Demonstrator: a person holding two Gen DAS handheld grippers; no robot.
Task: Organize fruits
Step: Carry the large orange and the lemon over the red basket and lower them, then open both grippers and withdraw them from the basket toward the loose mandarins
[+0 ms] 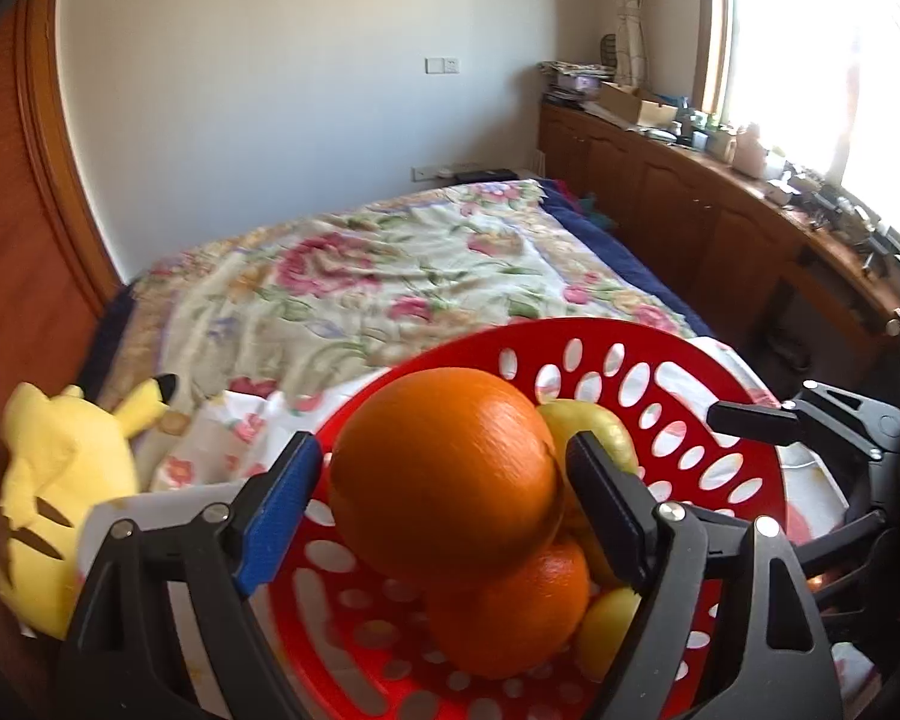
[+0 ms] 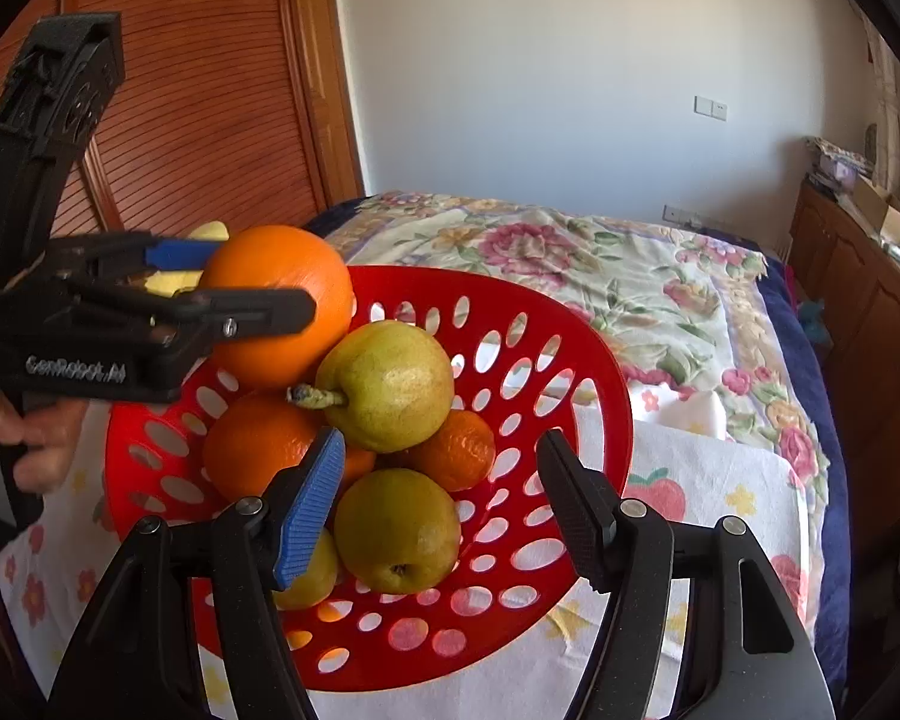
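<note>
The red perforated plastic basket sits on a white fruit-printed cloth at the near end of the floral-quilted bed, the wooden cabinet row to its right. In it, two yellow-green pears and smaller oranges lie heaped. The large round orange sits over the basket's left rim between the left gripper's fingers, a yellow plush toy farther left.

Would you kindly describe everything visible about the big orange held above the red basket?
The big round orange, glossy with finely dimpled peel, is clamped between the left tongs, one blue pad and one black pad on its sides. It is held above the red perforated plastic basket, over another orange and a yellow-green pear.
</note>
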